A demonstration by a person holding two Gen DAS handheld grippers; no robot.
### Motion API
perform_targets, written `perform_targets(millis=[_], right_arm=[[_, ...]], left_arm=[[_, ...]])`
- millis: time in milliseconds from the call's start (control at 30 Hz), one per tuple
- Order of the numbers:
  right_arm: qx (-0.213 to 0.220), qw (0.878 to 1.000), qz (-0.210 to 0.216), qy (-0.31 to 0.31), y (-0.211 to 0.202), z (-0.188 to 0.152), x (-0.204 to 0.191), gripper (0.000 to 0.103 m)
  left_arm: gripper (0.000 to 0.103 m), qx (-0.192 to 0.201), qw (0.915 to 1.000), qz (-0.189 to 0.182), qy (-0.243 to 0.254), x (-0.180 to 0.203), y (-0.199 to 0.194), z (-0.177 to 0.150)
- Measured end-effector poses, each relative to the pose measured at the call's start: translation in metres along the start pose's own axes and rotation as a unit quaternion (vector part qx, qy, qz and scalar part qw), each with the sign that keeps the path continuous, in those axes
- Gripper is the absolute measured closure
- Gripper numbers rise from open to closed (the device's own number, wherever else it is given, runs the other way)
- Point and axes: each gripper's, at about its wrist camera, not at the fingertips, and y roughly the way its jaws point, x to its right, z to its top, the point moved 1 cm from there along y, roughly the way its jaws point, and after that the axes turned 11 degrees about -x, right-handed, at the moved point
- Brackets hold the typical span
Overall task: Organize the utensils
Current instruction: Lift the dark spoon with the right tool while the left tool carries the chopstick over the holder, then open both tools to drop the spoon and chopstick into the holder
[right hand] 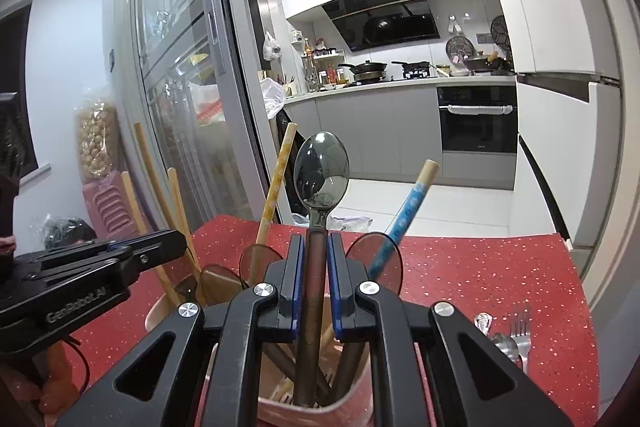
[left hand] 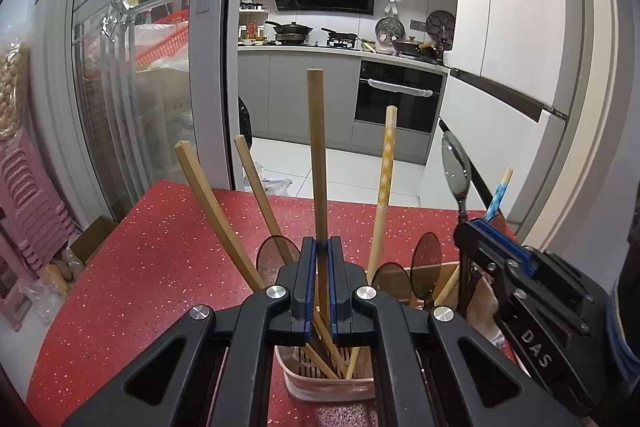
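My left gripper (left hand: 322, 255) is shut on a plain brown chopstick (left hand: 318, 147) that stands upright, its lower end inside the pink utensil holder (left hand: 332, 383). My right gripper (right hand: 316, 247) is shut on the brown handle of a dark shiny spoon (right hand: 321, 175), bowl up, with the handle reaching down into the same holder (right hand: 352, 403). In the left wrist view the right gripper (left hand: 480, 231) and its spoon (left hand: 456, 167) are at the right. In the right wrist view the left gripper (right hand: 160, 247) is at the left. Other chopsticks (left hand: 212, 203) and brown translucent spoons (left hand: 426, 263) lean in the holder.
The holder stands on a red speckled table (right hand: 500, 275). A fork (right hand: 520, 335) and metal spoons (right hand: 502, 345) lie on it at the right. A yellow-patterned chopstick (right hand: 276, 183) and a blue one (right hand: 404, 215) lean in the holder. Pink stools (left hand: 28, 195) stand left of the table.
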Motion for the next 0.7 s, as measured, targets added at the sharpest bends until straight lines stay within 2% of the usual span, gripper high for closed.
perform_targets(millis=[333, 700], right_arm=[[0.001, 1.000, -0.002, 0.011, -0.015, -0.018, 0.007, 0.091], [-0.060, 0.997, 0.029, 0.041, -0.013, -0.022, 0.024, 0.090]], left_arm=[[0.074, 0.008, 0.9993, 0.026, 0.026, 0.011, -0.005, -0.010], [0.074, -0.020, 0.9990, 0.038, 0.013, 0.002, 0.005, -0.020]])
